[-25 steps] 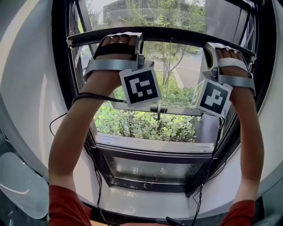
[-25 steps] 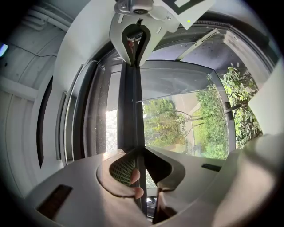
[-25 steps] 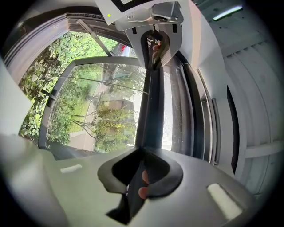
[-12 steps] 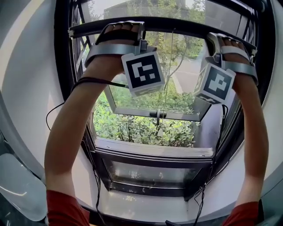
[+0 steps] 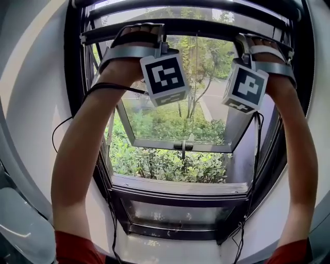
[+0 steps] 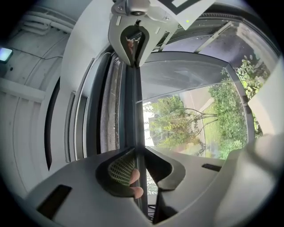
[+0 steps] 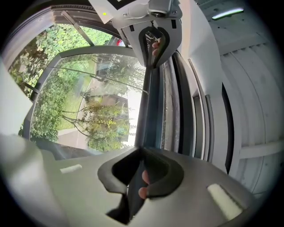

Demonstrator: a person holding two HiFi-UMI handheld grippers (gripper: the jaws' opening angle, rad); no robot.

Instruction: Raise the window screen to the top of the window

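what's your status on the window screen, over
Both shut on the screen bar: left gripper, right gripper. Bar just under top frame, gap left. Nothing blocking.

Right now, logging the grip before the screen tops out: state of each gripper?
Left gripper: shut on the screen bar.
Right gripper: shut on the screen bar.

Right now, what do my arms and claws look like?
The left claw and right claw are pale grey shells with dark scooped pads. Each bears a white cube with a black square marker: left cube, right cube. Grey bands strap them on. Thin black wires trail off: left cable, right cable. Red short sleeves: left sleeve, right sleeve.
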